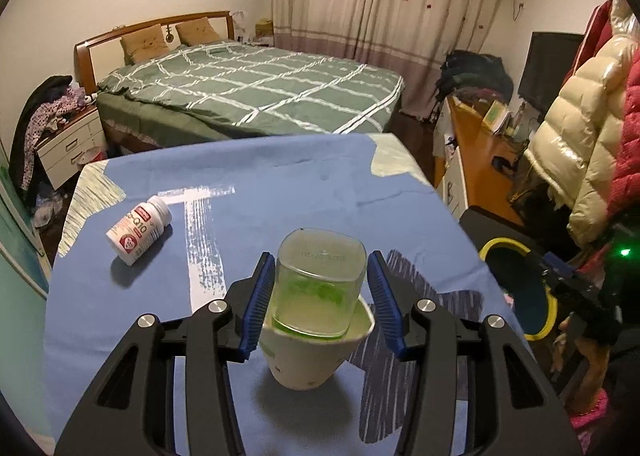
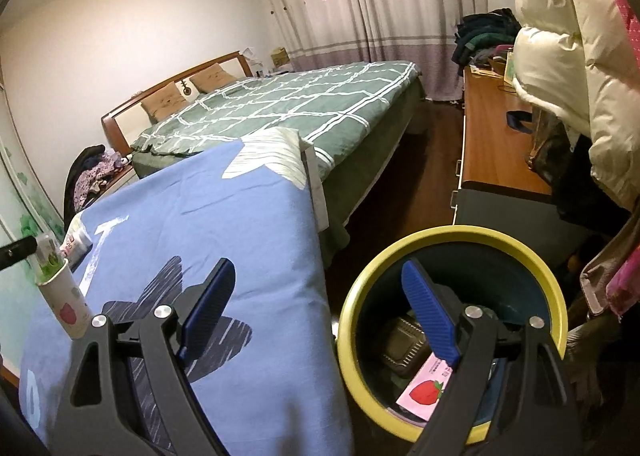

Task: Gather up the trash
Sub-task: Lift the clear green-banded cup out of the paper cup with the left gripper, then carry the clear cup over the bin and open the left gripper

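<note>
Now the left gripper straddles a paper cup — right gripper empty.

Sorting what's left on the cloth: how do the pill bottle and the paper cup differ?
The pill bottle lies on its side; the paper cup stands upright. The bottle is capped; the cup is open, with a clear plastic container stuck in it. The bottle lies away from the left gripper; the cup sits between its fingers. Both are white.

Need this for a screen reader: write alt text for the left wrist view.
A paper cup holding a clear plastic container is between the left gripper's blue pads above a blue tablecloth; a white pill bottle lies at left.
</note>
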